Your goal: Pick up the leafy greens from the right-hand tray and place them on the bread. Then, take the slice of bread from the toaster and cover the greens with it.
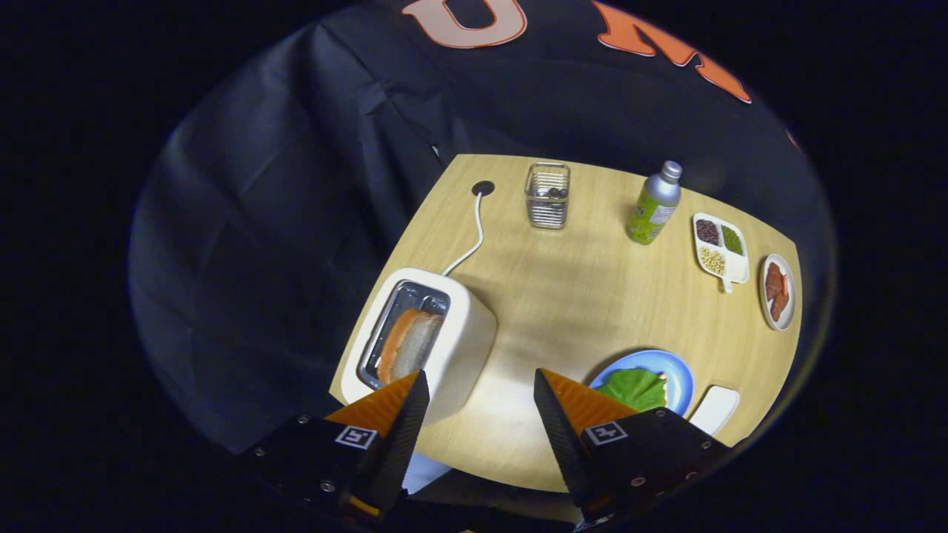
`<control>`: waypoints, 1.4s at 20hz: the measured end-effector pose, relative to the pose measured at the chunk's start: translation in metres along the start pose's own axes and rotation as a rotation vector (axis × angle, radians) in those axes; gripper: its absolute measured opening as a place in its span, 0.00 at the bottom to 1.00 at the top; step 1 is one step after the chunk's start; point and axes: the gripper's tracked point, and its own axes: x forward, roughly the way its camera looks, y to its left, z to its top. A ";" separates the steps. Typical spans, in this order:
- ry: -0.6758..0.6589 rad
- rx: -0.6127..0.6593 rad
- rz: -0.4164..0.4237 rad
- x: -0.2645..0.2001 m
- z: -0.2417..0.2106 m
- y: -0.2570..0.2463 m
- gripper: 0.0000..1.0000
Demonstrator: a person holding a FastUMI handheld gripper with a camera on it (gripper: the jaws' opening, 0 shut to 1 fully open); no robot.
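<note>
Fingers [480, 385] spread wide, empty, above one toaster [426, 348] holding one bread slice [409, 344].

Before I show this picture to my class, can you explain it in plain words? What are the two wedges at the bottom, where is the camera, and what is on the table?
The camera rides on a hand-held gripper and looks forward along its two fingers, the wedges you see. A person carries it; there is no robot arm. The fingers are open and hold nothing, hanging above the table.

Just beyond one finger is a toaster with a bread slice in its slot. By the other finger is a blue plate with greens lying on it, and beside it a white tray.

Farther off stand a wire basket, a bottle, a divided dish of grains and a small plate of reddish pieces.
</note>
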 end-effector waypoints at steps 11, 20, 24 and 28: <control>0.086 0.016 0.039 0.036 0.007 0.054 0.83; 0.152 0.011 -0.006 0.071 -0.002 0.068 0.71; 0.156 0.020 -0.033 0.082 0.000 0.066 0.59; 0.176 0.030 -0.066 0.087 -0.004 0.061 0.40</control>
